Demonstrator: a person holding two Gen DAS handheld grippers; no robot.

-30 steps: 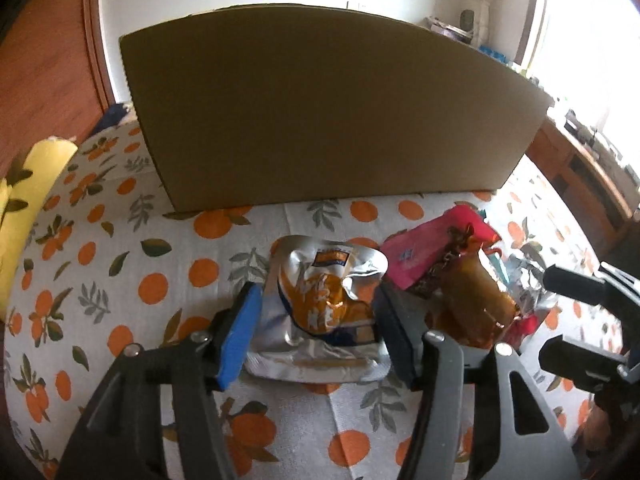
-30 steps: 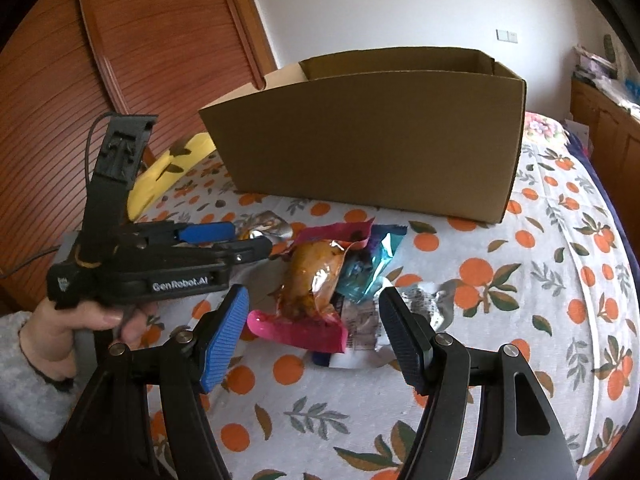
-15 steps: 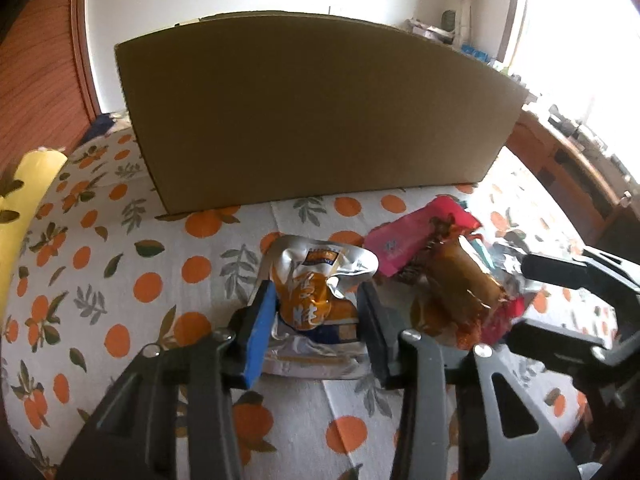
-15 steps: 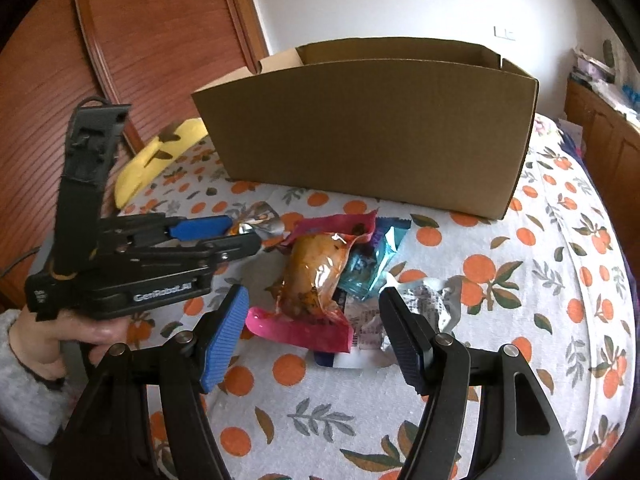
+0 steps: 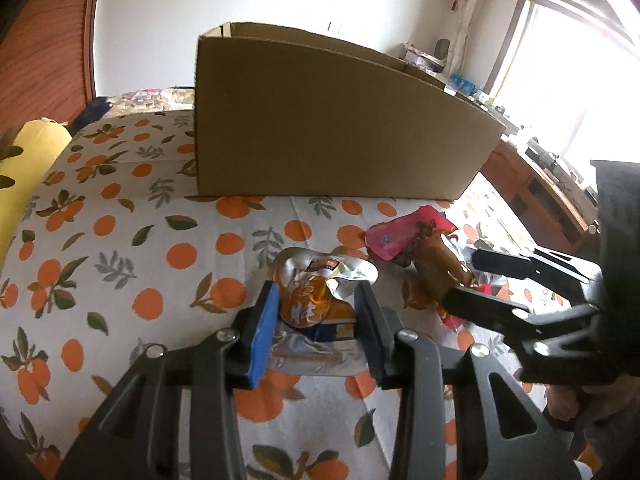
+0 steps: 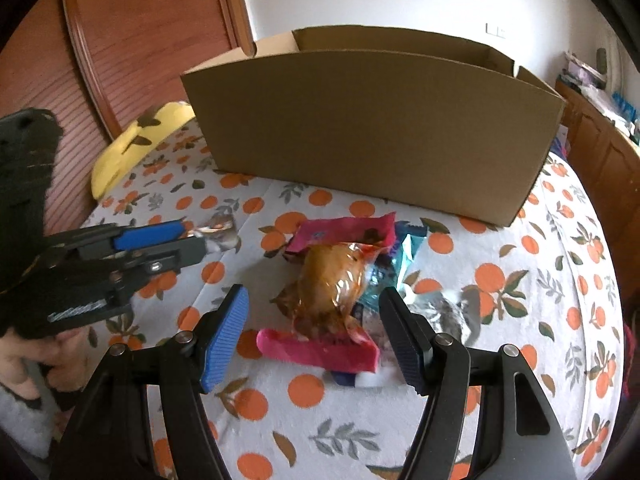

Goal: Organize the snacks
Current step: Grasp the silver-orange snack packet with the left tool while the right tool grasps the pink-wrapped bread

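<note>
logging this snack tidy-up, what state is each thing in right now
left gripper: shut on the silver and orange foil snack packet
silver and orange foil snack packet: crumpled, pinched between the pads
right gripper: open, around the snack pile, gripping nothing
clear packet of brown food: sealed, lying on top of the pile
pink wrapper: flat on the orange-print cloth
brown cardboard box: upright, top open, contents hidden

box (image 6: 372, 132) interior hidden, silver pouch (image 5: 316, 308) lower print blurred, yellow cushion (image 5: 24, 168) cropped
</note>
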